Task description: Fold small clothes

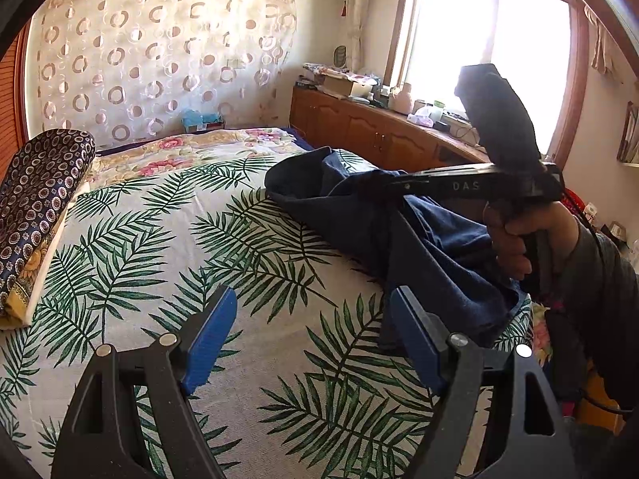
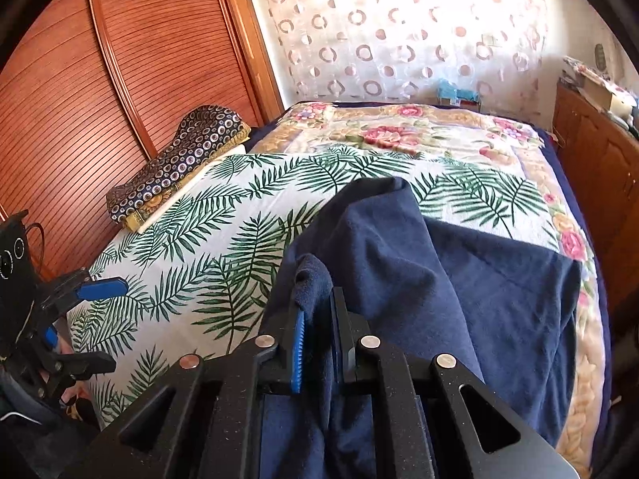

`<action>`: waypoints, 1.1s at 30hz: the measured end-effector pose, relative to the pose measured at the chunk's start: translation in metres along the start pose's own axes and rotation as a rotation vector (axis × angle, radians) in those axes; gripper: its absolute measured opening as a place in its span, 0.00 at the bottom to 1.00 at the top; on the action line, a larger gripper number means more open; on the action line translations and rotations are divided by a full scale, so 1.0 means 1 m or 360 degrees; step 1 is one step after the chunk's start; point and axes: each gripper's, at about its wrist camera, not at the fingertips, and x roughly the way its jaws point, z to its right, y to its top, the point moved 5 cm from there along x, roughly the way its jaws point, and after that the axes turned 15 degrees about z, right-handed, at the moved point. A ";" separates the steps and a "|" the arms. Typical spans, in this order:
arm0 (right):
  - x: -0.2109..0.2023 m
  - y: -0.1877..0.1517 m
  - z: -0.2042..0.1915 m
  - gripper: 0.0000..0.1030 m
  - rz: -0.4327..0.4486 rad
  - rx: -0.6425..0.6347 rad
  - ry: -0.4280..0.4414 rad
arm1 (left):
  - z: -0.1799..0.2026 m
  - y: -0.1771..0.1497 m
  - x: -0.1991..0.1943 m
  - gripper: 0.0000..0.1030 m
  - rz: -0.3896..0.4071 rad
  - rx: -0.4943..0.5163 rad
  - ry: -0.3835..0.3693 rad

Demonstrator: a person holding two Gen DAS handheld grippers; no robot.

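Navy garment point(image 2: 459, 263) bunched lower right of frame on leaf-print sheet point(image 2: 191, 247), one edge pinched tight in right gripper point(image 2: 319, 311). Left gripper point(image 1: 311, 343) spread wide, holding nothing, over bare sheet; plenty open room left of frame up to patterned pillow point(image 1: 36, 199).

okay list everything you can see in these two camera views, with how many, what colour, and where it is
Garment: one, navy blue, bunched on the near right of the bed, partly lifted.
Leaf-print sheet: one, white with green fronds, covering the near bed.
Floral blanket: one, cream with pink flowers, far end of bed.
Patterned pillow: one, dark blue with circles, left edge of bed.
Wardrobe doors: brown slatted wood, left of bed.
Cabinet: one, brown wood, under the window, cluttered top.
Circle-print curtain: one, pale, behind bed.
Left gripper: open, blue pads, empty, over the sheet.
Right gripper: shut on the garment.
Hand: holding the right gripper's handle.
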 end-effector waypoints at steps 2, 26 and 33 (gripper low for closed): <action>-0.005 0.003 0.002 0.05 0.0040 0.0009 -0.0011 | 0.000 -0.002 0.000 0.78 -0.0003 -0.0002 -0.0001; -0.076 0.004 0.098 0.36 0.0179 0.0042 -0.0728 | 0.015 -0.012 0.020 0.78 -0.0120 0.0003 -0.0093; -0.103 -0.064 0.070 0.36 0.0029 -0.0032 -0.0616 | 0.038 -0.021 0.045 0.68 -0.0275 0.0075 -0.0209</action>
